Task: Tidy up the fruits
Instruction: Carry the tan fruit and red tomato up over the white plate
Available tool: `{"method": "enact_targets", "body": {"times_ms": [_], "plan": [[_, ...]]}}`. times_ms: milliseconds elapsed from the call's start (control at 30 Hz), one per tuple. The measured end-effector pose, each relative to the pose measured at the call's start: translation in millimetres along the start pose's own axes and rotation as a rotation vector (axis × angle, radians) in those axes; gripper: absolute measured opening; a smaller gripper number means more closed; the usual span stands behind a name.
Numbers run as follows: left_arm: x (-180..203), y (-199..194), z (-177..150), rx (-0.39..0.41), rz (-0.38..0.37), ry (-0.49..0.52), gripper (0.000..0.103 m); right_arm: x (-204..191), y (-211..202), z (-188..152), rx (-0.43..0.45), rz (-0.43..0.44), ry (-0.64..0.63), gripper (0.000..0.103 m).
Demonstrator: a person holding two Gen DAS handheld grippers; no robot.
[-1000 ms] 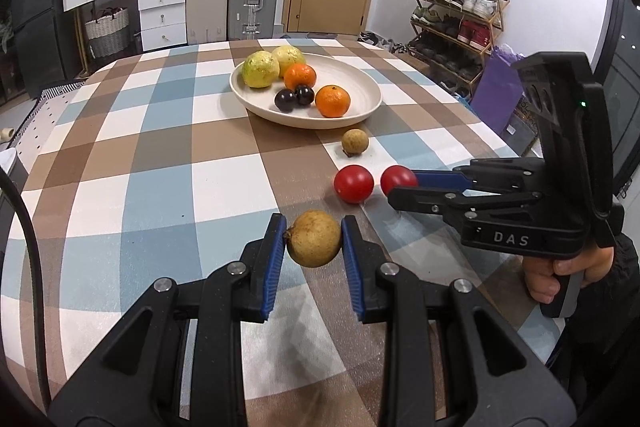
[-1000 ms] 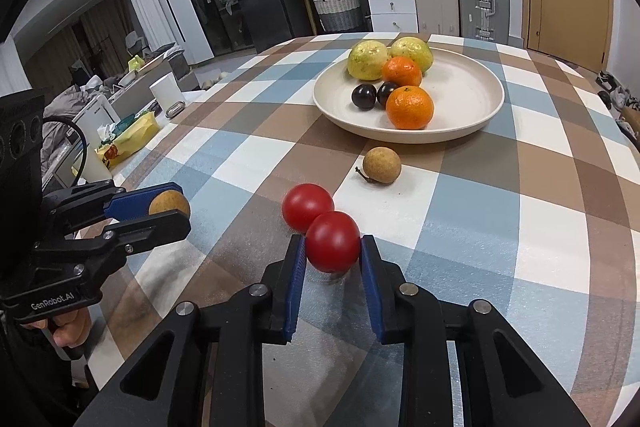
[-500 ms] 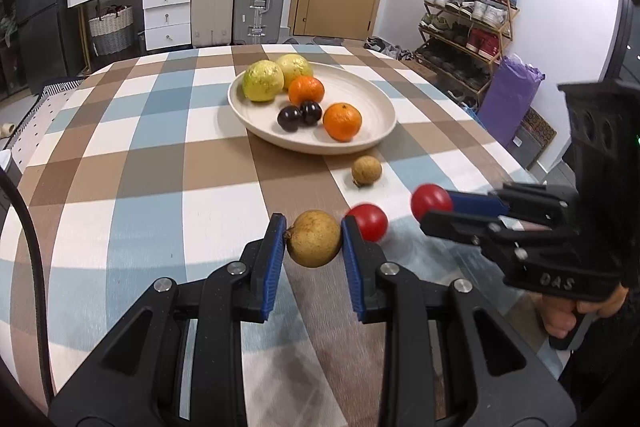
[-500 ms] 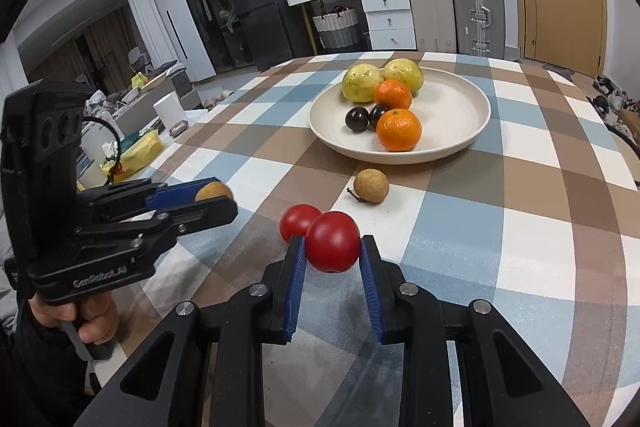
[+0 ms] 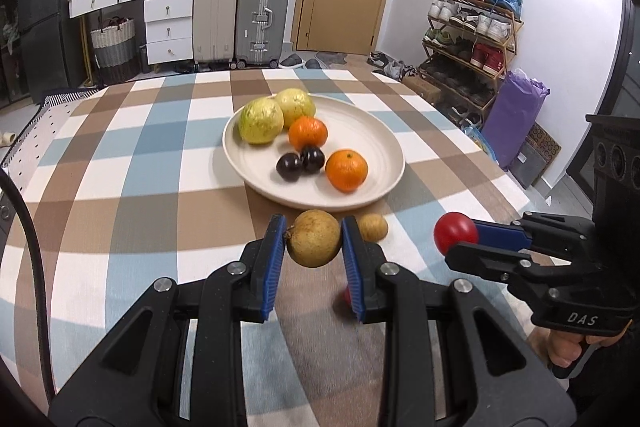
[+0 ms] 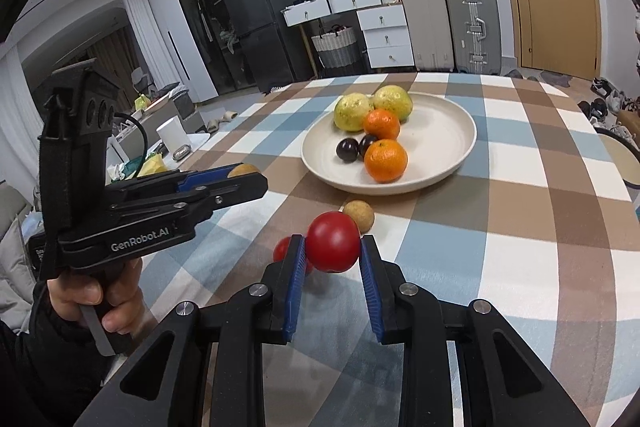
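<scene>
The left gripper (image 5: 314, 245) is clenched on a round tan-brown fruit with a rough matte skin (image 5: 313, 243), lifted clear of the checked brown, blue and white tablecloth (image 5: 120, 187). The right gripper (image 6: 332, 253) is clamped on a glossy round red tomato (image 6: 333, 241), also off the cloth. Both are taken across their widest part, between the blue pads, which looks the sensible place for anything round.

The brown fruit looks light and firm, with a dry skin that should give the pads good purchase. The tomato I'd judge soft and slick; squeezed harder it could bruise or split, and it could squirt out if the pads sit off centre.

Ahead, further across the table, stands the wide cream ceramic plate (image 5: 384, 143), which seems the likely destination. On it lie two yellow-green guava-like fruits (image 5: 260, 121), two oranges (image 5: 346, 169) and two dark plums (image 5: 300, 163), crowded toward its left and middle; the right side is bare.

A smaller tan fruit (image 6: 359, 215) sits on the cloth just short of the plate's near rim, and a second red tomato (image 6: 283, 249) lies behind the right gripper's left pad. Either could be knocked rolling by a low pass.
</scene>
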State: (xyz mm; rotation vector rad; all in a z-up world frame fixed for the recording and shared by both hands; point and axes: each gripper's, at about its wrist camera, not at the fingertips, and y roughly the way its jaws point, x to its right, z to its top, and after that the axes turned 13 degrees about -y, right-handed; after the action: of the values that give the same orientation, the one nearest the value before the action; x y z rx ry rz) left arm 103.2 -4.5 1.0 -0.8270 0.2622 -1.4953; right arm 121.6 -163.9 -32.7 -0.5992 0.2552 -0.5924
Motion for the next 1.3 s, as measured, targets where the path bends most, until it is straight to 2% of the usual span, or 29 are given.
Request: {"method": "enact_targets", "body": {"times_ms": [800,1300], "plan": [[6.1,47.1,32.3,0.013,0.009,-0.002,0.025,37.8,11.6,28.1,0.058,-0.034,0.038,0.028],[-0.5,64.6,47.7,0.023,0.026,0.004,0.025,59.7,29.2,43.2,0.048,-0.066,0.050,0.028]]}}
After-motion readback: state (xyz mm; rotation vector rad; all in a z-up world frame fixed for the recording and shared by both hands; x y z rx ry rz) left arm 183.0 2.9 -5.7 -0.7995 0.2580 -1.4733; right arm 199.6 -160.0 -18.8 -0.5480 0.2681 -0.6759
